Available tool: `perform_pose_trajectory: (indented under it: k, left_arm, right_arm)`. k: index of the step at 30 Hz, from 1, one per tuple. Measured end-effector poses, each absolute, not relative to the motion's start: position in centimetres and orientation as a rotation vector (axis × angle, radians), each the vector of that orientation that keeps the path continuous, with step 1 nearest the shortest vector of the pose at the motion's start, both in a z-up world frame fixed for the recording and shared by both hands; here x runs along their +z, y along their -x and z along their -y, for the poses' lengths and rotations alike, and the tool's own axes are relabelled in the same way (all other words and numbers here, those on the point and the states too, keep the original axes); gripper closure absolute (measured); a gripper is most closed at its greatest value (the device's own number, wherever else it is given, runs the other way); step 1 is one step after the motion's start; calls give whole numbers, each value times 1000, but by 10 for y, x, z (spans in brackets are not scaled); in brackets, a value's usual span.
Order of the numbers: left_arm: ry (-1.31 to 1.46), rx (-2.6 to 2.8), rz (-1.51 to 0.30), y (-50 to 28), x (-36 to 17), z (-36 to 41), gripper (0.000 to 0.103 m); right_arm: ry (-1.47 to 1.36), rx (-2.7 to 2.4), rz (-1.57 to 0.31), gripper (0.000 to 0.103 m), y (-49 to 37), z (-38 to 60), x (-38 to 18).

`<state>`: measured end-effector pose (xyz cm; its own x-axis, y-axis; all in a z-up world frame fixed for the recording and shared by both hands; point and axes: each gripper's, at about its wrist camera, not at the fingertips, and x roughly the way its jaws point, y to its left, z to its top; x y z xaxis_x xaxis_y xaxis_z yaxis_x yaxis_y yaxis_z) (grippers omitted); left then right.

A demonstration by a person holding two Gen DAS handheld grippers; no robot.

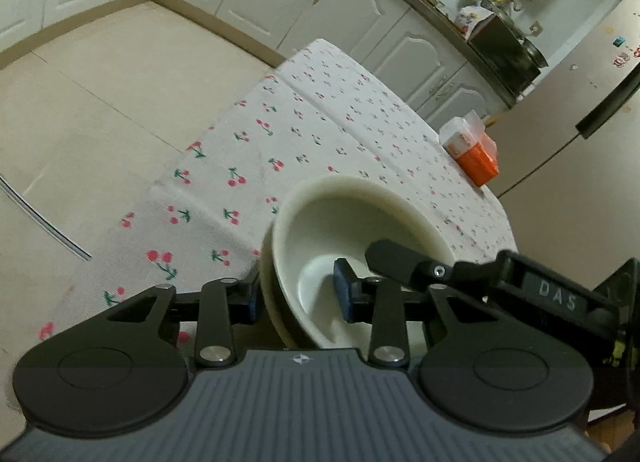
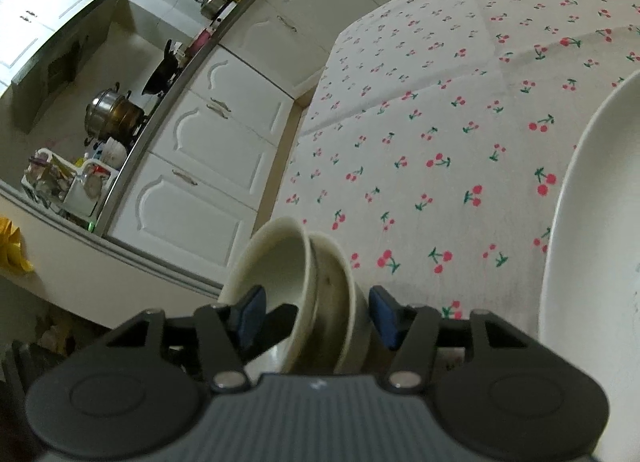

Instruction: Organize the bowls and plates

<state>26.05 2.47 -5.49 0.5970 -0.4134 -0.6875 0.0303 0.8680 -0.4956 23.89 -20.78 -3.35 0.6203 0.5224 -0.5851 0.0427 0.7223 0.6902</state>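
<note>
Two cream bowls (image 1: 360,222), one nested in the other, hang tilted over the cherry-print tablecloth (image 1: 280,134). My left gripper (image 1: 298,296) is shut on their wall, one blue pad outside and the other inside. From the right, one black finger (image 1: 394,260) of my right gripper reaches into the bowl. In the right wrist view the same bowls (image 2: 288,258) sit between the pads of my right gripper (image 2: 318,314), which is open; a gap shows at each pad. A dark finger (image 2: 280,320) of the left gripper shows inside the bowl. A large white plate (image 2: 592,222) lies on the cloth at the right.
An orange and white box (image 1: 472,150) stands near the table's far corner. White cabinets (image 2: 208,134) and a counter with pots (image 2: 112,114) run along the wall beyond the table. A fridge (image 1: 580,94) stands behind the box. Tiled floor (image 1: 100,102) lies left of the table.
</note>
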Motion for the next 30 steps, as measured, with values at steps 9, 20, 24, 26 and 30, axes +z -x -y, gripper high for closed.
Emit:
perform_pose_trajectory:
  k: [9, 20, 24, 26, 30]
  left_arm:
    - [459, -247, -875, -252, -55, -28, 79]
    - [474, -257, -873, -248, -42, -31, 87]
    - [483, -282, -862, -249, -30, -27, 88]
    - [478, -295, -854, -249, -22, -22, 88]
    - [447, -332, -834, -246, -6, -5, 88]
  right_arm:
    - [-555, 277, -856, 72, -235, 193, -36]
    - [-634, 271, -828, 76, -228, 207, -32]
    - [-654, 275, -797, 77, -222, 215, -21]
    - [-663, 279, -780, 77, -217, 220, -14]
    - [-697, 272, -743, 77, -208, 235, -3]
